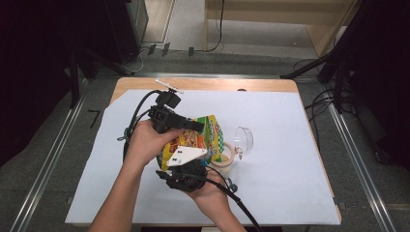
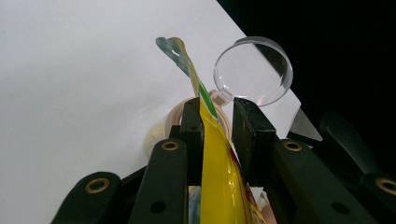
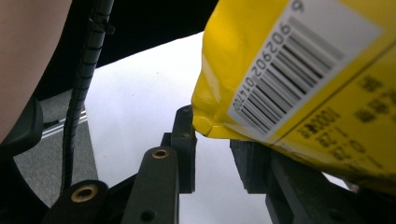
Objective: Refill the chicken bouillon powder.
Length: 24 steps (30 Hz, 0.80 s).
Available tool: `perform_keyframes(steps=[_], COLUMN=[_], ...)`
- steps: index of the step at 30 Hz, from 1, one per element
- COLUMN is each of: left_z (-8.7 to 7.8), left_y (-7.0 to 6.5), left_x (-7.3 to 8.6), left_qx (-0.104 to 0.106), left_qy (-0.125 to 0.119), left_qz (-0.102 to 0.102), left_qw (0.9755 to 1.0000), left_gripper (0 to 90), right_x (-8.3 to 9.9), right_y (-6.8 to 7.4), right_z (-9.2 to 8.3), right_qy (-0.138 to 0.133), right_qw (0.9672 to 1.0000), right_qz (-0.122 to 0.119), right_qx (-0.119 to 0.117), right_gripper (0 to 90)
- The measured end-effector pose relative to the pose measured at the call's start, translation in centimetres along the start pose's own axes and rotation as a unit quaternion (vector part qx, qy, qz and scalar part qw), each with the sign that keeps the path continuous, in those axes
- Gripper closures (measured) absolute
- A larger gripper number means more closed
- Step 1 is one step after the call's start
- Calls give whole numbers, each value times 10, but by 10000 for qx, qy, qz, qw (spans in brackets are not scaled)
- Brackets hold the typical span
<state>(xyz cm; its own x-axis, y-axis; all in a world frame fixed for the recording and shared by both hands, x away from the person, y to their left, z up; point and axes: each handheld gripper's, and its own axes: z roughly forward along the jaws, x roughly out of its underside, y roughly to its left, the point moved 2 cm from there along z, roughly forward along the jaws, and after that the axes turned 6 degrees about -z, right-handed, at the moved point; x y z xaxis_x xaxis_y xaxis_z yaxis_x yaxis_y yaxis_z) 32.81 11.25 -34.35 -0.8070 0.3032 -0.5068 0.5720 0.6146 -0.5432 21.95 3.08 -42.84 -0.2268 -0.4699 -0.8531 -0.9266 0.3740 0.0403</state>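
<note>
With the left gripper (image 2: 218,135) pinching the snack bag (image 1: 193,140) tilted above the jar (image 1: 223,159), right gripper (image 3: 215,154) parted under its corner, I'd pour slowly.

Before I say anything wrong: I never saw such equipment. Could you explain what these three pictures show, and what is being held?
No robot here: a person holds a hand-worked claw in each hand. One picture looks down from above the table; the other two come from cameras riding on each claw. The left claw is pinching the edge of a yellow snack bag. The right claw is open, with the bag's corner above its gap. Beneath the bag stands a small clear jar, its hinged lid flipped open, on white paper.
</note>
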Motion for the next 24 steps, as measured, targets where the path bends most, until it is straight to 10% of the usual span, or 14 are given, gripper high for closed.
perform_keyframes(steps=[14,24], left_z=[1,2], left_y=[7,-15], left_x=[-2,0], left_qx=[86,-37], left_qy=[85,128], left_qz=[-145,295], left_qw=[9998,9995], left_gripper=[743,764], right_x=[-2,5], right_y=[0,3], right_z=[3,3], right_qy=[24,-310], right_qw=[10000,9991], right_qz=[84,258], right_qx=[21,140], right_gripper=[728,730])
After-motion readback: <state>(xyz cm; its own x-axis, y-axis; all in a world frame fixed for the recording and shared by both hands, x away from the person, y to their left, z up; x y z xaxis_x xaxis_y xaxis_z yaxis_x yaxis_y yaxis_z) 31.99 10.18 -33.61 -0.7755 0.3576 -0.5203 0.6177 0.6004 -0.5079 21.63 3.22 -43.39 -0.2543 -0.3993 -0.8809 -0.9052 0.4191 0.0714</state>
